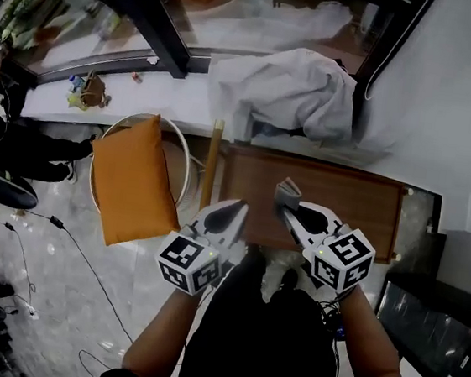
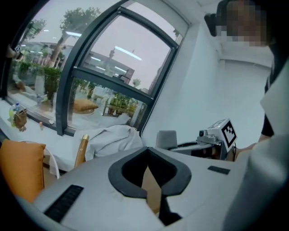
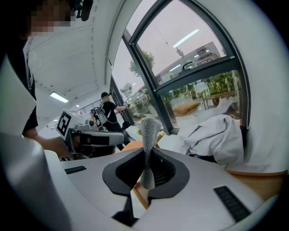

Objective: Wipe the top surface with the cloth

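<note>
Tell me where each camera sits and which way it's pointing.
Head view: on the person's head, looking down at the table; both hand-held grippers and forearms show.
Left gripper view: rides the left hand-held gripper, facing the window; its shut jaws show.
Right gripper view: rides the right hand-held gripper, facing the window; its jaws pinch the cloth.
Shared: both gripper views see the white sheet.

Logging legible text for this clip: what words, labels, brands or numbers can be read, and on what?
None readable in any view.
Cubes on the left gripper and right gripper: square marker patterns only, no letters.
The cloth in the right gripper's jaws: no label showing.
On the window ledge, small items: too small to read.
</note>
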The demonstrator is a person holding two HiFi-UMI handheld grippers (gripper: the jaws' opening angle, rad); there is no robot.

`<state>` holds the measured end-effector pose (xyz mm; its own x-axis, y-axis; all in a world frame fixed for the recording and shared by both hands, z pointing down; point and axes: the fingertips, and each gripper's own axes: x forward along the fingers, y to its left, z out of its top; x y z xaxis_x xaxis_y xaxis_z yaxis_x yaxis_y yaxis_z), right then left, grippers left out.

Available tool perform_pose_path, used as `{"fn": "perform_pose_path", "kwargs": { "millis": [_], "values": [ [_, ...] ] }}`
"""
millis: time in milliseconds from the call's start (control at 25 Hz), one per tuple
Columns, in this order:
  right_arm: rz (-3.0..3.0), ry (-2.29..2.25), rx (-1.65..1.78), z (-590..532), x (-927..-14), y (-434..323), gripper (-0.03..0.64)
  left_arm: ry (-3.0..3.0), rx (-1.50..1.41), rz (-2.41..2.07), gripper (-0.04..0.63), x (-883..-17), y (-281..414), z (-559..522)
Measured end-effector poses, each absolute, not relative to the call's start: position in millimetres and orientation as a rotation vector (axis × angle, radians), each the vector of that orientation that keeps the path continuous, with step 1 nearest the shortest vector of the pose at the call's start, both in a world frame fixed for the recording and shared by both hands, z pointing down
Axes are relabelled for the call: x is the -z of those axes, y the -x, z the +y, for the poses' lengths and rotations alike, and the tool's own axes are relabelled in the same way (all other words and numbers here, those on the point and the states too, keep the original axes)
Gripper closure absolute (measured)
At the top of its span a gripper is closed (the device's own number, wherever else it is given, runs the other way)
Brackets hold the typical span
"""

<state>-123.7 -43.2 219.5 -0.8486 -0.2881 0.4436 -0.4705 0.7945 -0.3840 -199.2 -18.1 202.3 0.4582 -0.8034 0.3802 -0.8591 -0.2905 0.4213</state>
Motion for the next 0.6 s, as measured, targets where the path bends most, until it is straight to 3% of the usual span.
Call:
{"fn": "perform_pose_path", "kwargs": {
  "millis": [600],
  "values": [
    [-2.479,-0.368,-1.058,-114.9,-400.6,255.9,0.574,-1.862,-0.212,-1.511,0.583,-286.0,270.3,-94.0]
  ]
}}
